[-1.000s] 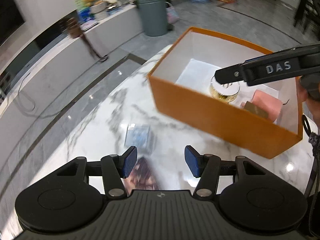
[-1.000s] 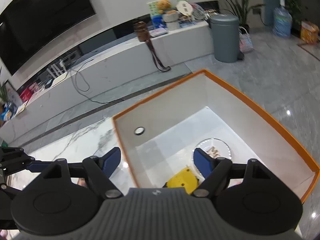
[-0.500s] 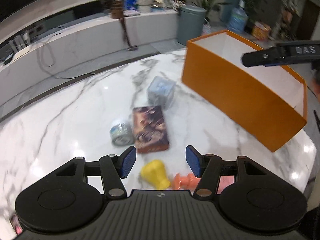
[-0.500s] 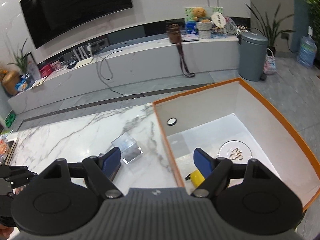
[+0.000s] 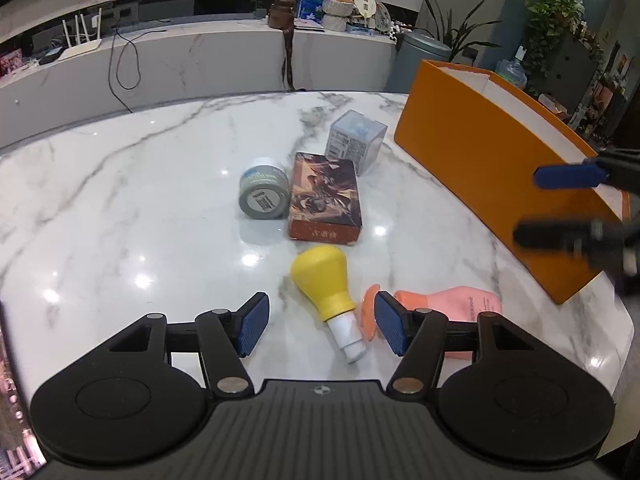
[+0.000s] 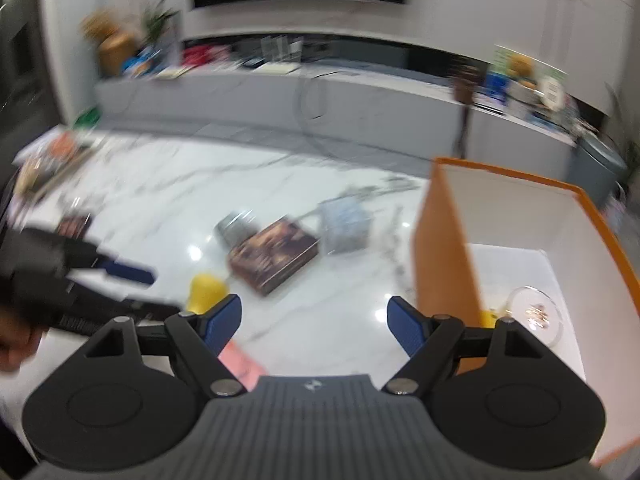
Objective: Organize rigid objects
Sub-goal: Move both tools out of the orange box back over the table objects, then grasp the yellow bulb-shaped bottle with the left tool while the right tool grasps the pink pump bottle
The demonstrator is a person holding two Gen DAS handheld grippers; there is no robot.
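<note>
Five loose items are seen on the white marble worktop point(image 5: 120, 184): a grey round tin point(image 5: 264, 197), a brown illustrated box point(image 5: 325, 200), a clear plastic cube point(image 5: 356, 141), a yellow bulb-shaped bottle point(image 5: 325, 280) lying between the spread left tongs point(image 5: 320, 324), and a pink bottle point(image 5: 460, 304). Rightmost stands the orange cardboard box point(image 5: 500, 168), beside which the right tongs point(image 6: 314, 326) are held spread, empty.

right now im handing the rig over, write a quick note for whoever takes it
Left gripper: open, empty, low over the yellow bulb.
Right gripper: open, empty, beside the orange box.
On the marble table: bulb, pink bottle, grey jar, brown card box, clear cube.
Done: the box already holds a glass dish and something yellow.
Left: box the five loose items.
</note>
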